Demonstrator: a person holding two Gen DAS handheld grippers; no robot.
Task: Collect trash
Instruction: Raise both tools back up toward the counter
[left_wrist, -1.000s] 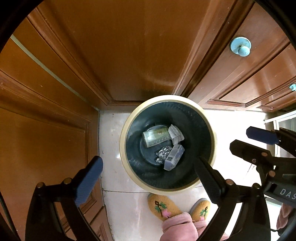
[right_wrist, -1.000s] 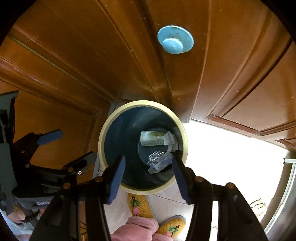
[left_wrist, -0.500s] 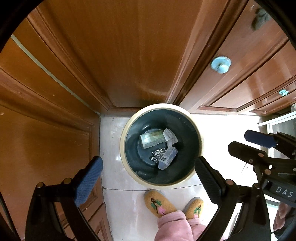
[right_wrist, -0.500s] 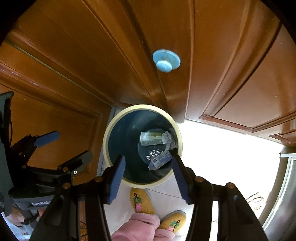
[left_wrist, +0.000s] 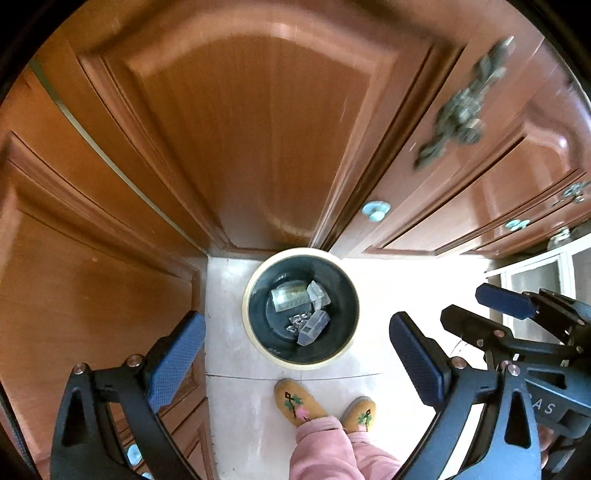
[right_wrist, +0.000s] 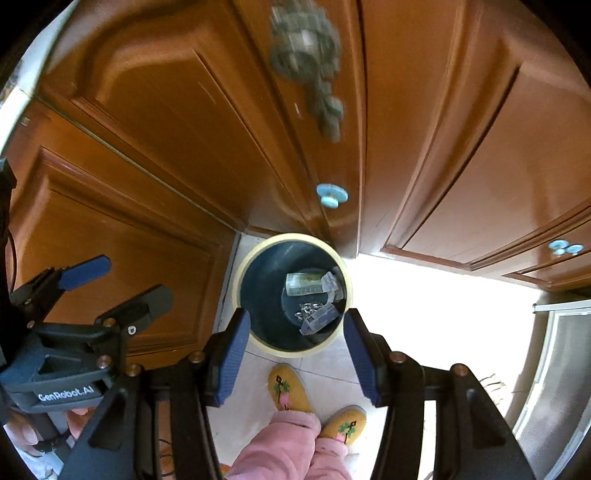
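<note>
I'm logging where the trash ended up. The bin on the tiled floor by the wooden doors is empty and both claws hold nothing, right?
Not quite: the bin is not empty. The left wrist view shows a green-labelled packet, crumpled foil and a clear plastic box at its bottom. The rest stands: the left claw and right claw hold nothing.

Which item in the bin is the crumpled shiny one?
The foil wad at the bin's bottom: silvery and crinkled, beside the clear plastic box, below the flat green-printed packet and pale wrapper.
</note>
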